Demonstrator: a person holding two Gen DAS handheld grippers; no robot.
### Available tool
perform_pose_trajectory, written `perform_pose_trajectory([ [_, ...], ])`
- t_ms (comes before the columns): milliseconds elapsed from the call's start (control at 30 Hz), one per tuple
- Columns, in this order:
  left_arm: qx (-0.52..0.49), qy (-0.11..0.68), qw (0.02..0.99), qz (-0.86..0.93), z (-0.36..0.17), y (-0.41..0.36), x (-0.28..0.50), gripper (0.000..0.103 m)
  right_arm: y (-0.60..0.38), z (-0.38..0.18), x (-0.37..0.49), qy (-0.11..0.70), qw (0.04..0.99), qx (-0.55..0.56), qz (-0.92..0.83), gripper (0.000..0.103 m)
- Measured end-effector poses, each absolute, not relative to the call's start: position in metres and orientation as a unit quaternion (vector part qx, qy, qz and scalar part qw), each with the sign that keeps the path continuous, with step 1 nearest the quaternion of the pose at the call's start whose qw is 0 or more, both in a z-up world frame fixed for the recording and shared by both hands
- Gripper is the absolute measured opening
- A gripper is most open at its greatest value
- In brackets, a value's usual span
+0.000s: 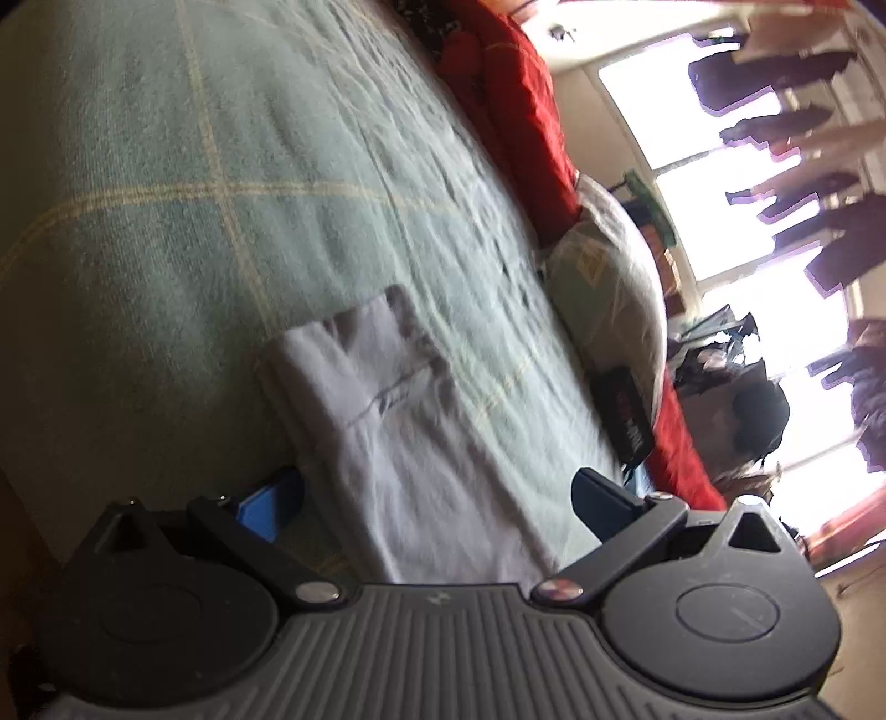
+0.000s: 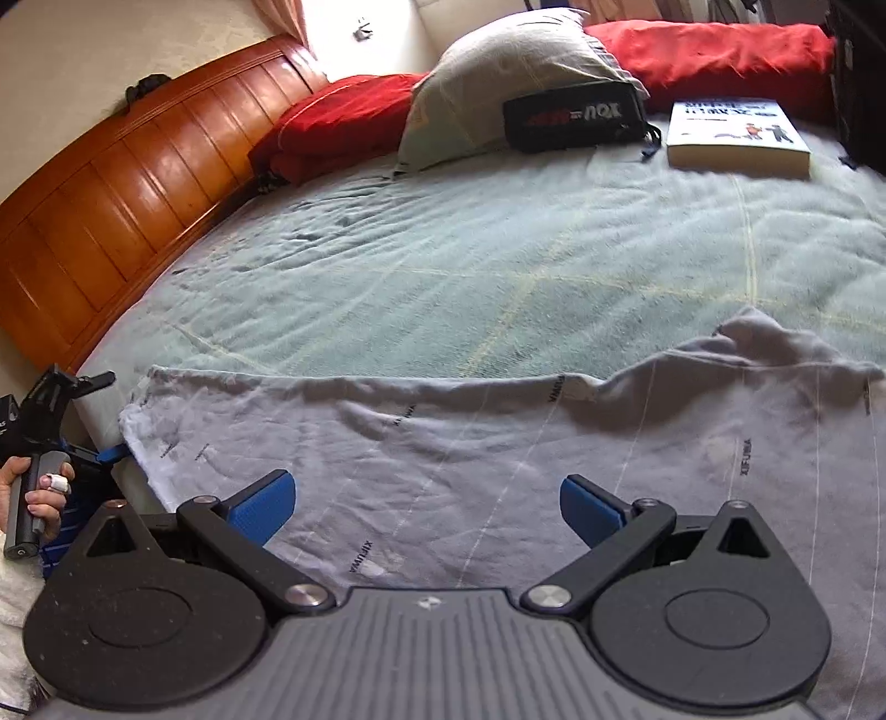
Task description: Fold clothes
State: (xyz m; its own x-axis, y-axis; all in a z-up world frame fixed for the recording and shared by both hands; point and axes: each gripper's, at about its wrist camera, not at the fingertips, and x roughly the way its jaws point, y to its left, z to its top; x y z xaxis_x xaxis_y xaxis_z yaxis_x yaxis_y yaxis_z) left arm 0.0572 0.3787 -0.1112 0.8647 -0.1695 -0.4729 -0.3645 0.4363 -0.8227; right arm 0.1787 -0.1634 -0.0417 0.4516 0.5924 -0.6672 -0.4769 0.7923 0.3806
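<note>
I have a pale grey garment (image 2: pixel 498 443) laid out flat on the bed (image 2: pixel 498 266), near its front edge, with its long axis running side to side across my right wrist view. It reads as trousers or something similar, printed with small lettering and thin lines, though I cannot be sure of the type. One narrow end sits by the wooden bed frame (image 2: pixel 111 194) at the far left; the other end bunches up a little at the right.

My right gripper (image 2: pixel 426 507) hangs over the middle of the cloth, jaws spread wide with fabric showing between them and nothing pinched. My left gripper (image 1: pixel 437 501) is also spread wide and holds nothing. In its own view it looks straight down the length of the cloth, so it stands at one narrow end, and the right wrist view shows it at the left end, held in a hand (image 2: pixel 39 498) just off the hem.

I judge the next fold turns on that axis: the left gripper is nearer an end to pick up, while the right sits mid-length. A pillow (image 2: pixel 498 72), a book (image 2: pixel 736 133) and red bedding (image 2: pixel 720 50) lie well apart at the far side.
</note>
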Motion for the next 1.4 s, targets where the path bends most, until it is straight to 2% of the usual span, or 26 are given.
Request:
perform_pose_trajectory([
  [200, -0.588, 0.216, 0.779, 0.020, -0.129, 0.380, 0.058, 0.102, -0.161, -0.044, 0.176, 0.420, 0.849, 0.062, 0.314, 0.103],
  [333, -0.538, 0.243, 0.807, -0.002, -0.124, 0.365, 0.074, 0.102, -0.159, -0.048, 0.176, 0.427, 0.844, 0.061, 0.318, 0.103],
  [567, -0.593, 0.185, 0.784, 0.020, -0.136, 0.391, 0.081, 0.102, -0.156, -0.044, 0.170, 0.423, 0.842, 0.053, 0.331, 0.103],
  [733, -0.524, 0.222, 0.822, -0.019, -0.130, 0.370, 0.096, 0.102, -0.150, -0.044, 0.174, 0.435, 0.826, 0.070, 0.352, 0.103],
  [800, -0.530, 0.211, 0.822, -0.013, -0.131, 0.373, 0.095, 0.102, -0.144, -0.042, 0.174, 0.439, 0.822, 0.065, 0.358, 0.103],
  [900, -0.570, 0.167, 0.804, 0.011, -0.136, 0.392, 0.094, 0.096, -0.134, -0.036, 0.171, 0.432, 0.822, 0.039, 0.368, 0.103],
  [1000, -0.547, 0.172, 0.819, 0.029, -0.133, 0.388, 0.100, 0.090, -0.125, -0.031, 0.169, 0.422, 0.826, 0.016, 0.374, 0.103],
  [1067, -0.507, 0.185, 0.840, 0.051, -0.130, 0.379, 0.108, 0.074, -0.121, -0.029, 0.168, 0.417, 0.827, 0.005, 0.377, 0.103],
  [1200, -0.493, 0.176, 0.850, 0.063, -0.130, 0.376, 0.113, 0.071, -0.114, -0.027, 0.166, 0.417, 0.820, 0.003, 0.392, 0.103],
  [1333, -0.481, 0.166, 0.857, 0.075, -0.140, 0.383, 0.100, 0.036, -0.109, -0.025, 0.162, 0.415, 0.816, -0.007, 0.403, 0.103],
  [1400, -0.486, 0.167, 0.855, 0.069, -0.144, 0.388, 0.090, 0.034, -0.106, -0.024, 0.163, 0.416, 0.813, -0.007, 0.408, 0.103],
])
